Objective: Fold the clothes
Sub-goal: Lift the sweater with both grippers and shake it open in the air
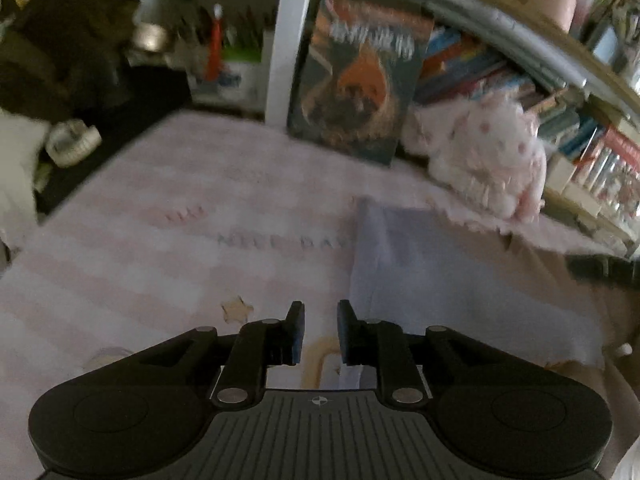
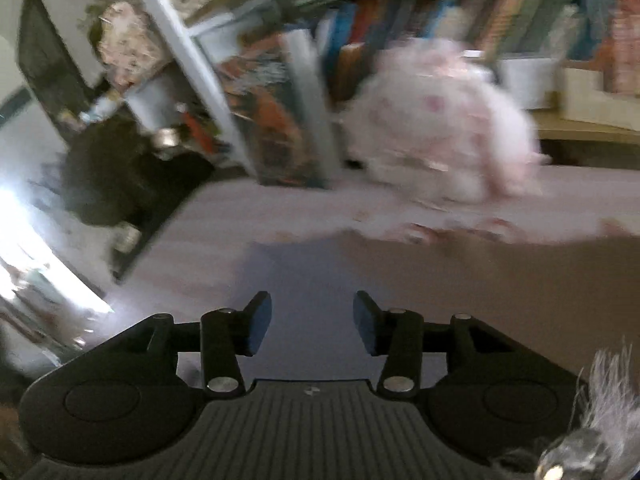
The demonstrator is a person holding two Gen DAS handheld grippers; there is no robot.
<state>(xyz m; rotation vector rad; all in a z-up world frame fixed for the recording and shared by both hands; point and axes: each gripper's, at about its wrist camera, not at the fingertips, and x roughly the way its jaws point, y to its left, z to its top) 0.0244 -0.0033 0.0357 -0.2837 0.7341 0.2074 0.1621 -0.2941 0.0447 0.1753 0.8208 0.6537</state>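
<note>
A pale lavender folded cloth [image 1: 440, 280] lies flat on a pink striped bed cover [image 1: 160, 240], to the right of centre in the left wrist view. My left gripper [image 1: 320, 330] is open and empty, just above the cloth's near left edge. In the right wrist view the same cloth [image 2: 312, 276] looks grey-blue and lies right under my right gripper [image 2: 312, 322], which is open wide and empty. Both views are blurred by motion.
A fluffy pink-and-white plush toy [image 1: 484, 152] sits at the back right, also in the right wrist view [image 2: 440, 120]. A large picture book [image 1: 360, 80] leans against a white post. Bookshelves [image 1: 580, 140] run along the right. A dark bundle [image 1: 60, 52] lies at left.
</note>
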